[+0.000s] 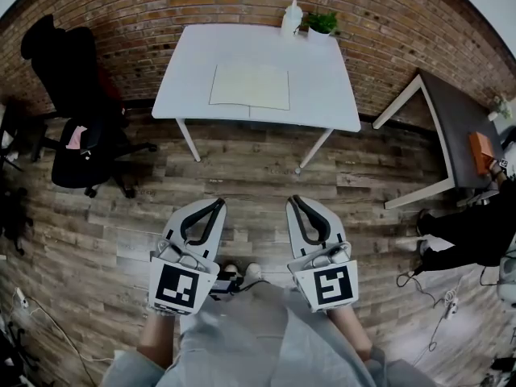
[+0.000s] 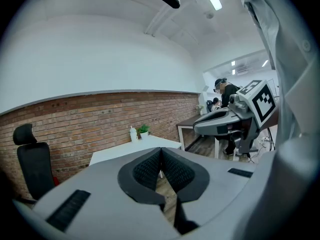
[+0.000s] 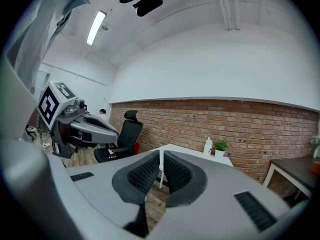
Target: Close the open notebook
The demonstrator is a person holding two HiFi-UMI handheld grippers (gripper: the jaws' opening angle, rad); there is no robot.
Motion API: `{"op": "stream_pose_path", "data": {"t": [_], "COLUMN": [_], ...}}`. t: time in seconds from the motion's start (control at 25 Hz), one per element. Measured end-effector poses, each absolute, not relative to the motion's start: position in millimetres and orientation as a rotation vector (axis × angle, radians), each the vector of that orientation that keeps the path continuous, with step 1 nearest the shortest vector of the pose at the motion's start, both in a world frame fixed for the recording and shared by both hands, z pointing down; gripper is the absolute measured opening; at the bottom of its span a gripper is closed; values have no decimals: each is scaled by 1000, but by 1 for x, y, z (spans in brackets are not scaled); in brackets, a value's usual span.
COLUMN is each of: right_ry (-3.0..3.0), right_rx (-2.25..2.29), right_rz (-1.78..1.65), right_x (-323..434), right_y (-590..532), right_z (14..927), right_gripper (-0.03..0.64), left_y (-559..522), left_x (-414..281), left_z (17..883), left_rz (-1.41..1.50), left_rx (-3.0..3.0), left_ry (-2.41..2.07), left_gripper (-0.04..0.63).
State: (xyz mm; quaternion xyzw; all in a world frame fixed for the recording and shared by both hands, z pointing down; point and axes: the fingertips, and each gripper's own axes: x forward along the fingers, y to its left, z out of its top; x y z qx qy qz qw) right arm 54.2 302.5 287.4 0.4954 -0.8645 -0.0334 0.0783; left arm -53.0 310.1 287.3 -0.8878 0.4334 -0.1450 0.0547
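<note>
The open notebook point(image 1: 250, 86) lies flat on the white table point(image 1: 322, 95), its cream pages facing up. It is far from both grippers, which I hold side by side over the wooden floor, well short of the table. My left gripper point(image 1: 216, 204) is shut with nothing in it. My right gripper point(image 1: 295, 200) is shut and empty too. In the left gripper view the black pads point(image 2: 150, 169) meet at the tip, with the table point(image 2: 125, 153) beyond. In the right gripper view the pads point(image 3: 175, 171) also meet. Neither gripper view shows the notebook.
A white bottle point(image 1: 292, 16) and a small green plant point(image 1: 322, 22) stand at the table's far edge by the brick wall. A black office chair point(image 1: 76, 119) is at the left. A dark desk point(image 1: 463, 131) with an orange object point(image 1: 481, 151) is at the right.
</note>
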Motion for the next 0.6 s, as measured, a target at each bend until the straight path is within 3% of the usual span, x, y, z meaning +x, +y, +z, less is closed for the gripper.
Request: {"op": "stream_pose_path", "data": {"t": [0.6], "right_ry": [-2647], "right_rx": [1419], "right_rz": [-143], "right_x": [79], "right_y": [311], "right_z": [288], "right_gripper": [54], "left_y": [326], "left_x": [-27], "left_z": [280], "left_rz": [-416], "left_rx": [-2637], "left_ry": [1399], "left_gripper": [18]}}
